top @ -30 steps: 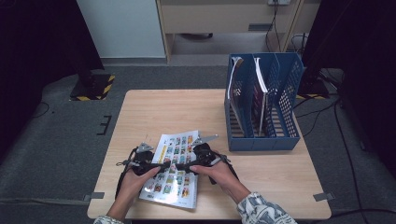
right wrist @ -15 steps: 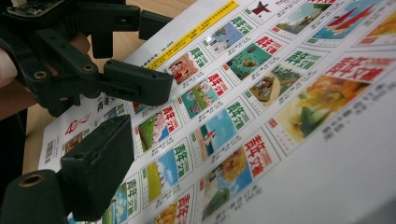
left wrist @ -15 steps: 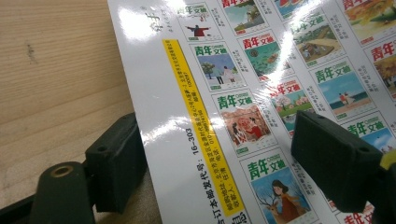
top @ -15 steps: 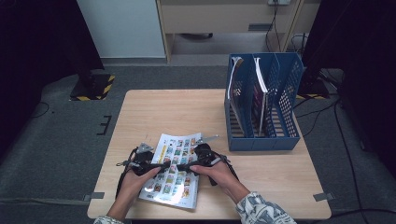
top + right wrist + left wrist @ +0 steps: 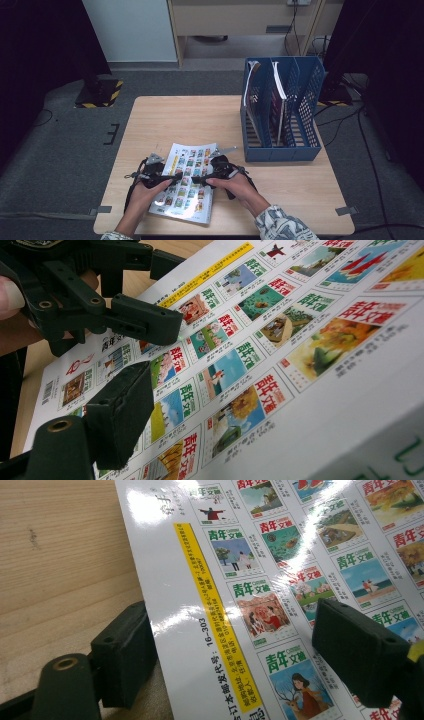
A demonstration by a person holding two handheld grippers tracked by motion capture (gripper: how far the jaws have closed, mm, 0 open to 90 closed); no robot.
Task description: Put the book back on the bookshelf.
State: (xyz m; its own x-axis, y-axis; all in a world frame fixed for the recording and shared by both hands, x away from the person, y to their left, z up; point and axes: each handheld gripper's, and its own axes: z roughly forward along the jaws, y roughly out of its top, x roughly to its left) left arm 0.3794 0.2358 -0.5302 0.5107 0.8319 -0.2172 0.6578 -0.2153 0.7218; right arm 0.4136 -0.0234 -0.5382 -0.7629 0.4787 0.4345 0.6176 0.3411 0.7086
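Left gripper (image 5: 172, 176): jaws spread wide, straddling the left edge of the magazine (image 5: 186, 181). In the left gripper view, one jaw sits on the bare wood beside the white margin, the other rests over the printed cover. Not closed on anything.

Right gripper (image 5: 197, 179): comes in from the magazine's right side, tips over the middle of the cover, near the left gripper's tips. In the right gripper view one jaw shows above the cover; the other is hidden behind the magazine's edge, so I cannot tell whether it is apart or clamped.

Magazine: lies flat on the table (image 5: 195, 120), cover of small coloured pictures up, at the near middle, turned slightly clockwise. Its near edge is close to the table's front edge. A yellow strip runs along its left margin (image 5: 215, 610).

Open room: bare wood left of the magazine and all across the far half of the table.

Blue file rack (image 5: 280, 112): stands at the far right, well apart from the magazine, with a few upright items in its left slots; rightmost slot looks open.
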